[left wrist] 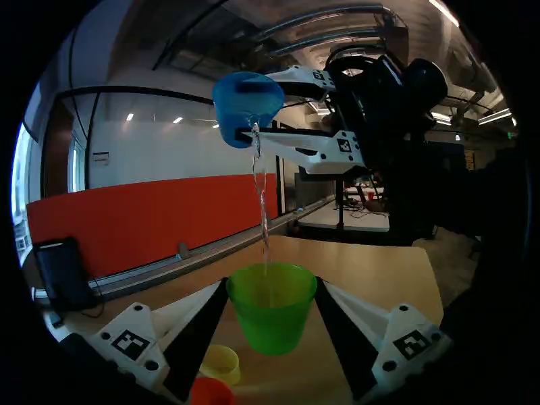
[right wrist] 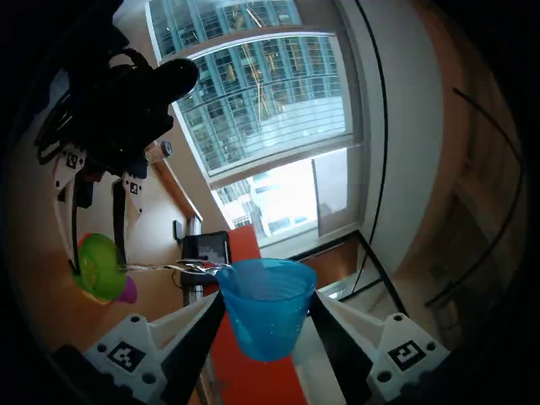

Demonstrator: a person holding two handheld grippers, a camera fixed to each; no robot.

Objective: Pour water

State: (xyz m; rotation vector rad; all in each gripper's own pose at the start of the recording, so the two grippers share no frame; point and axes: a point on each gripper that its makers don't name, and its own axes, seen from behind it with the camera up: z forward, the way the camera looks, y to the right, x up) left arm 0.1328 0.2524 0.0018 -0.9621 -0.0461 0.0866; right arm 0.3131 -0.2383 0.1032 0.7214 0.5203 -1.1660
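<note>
My left gripper (left wrist: 272, 314) is shut on a green cup (left wrist: 272, 316), held upright just above the wooden table (left wrist: 378, 270). High above it my right gripper (left wrist: 270, 115) holds a blue cup (left wrist: 244, 106) tipped over, and a thin stream of water (left wrist: 260, 196) falls from its rim into the green cup. In the right gripper view, the right gripper (right wrist: 267, 317) is shut on the blue cup (right wrist: 266, 312), water (right wrist: 182, 268) runs from its lip toward the green cup (right wrist: 98, 266), which sits between the left gripper's fingers (right wrist: 121, 223).
A small yellow cup (left wrist: 221, 363) and an orange-red cup (left wrist: 211, 391) stand on the table below the left finger. A purple cup (right wrist: 128, 290) peeks from behind the green one. A black device (left wrist: 62, 273) rests by the orange wall panel (left wrist: 148, 216).
</note>
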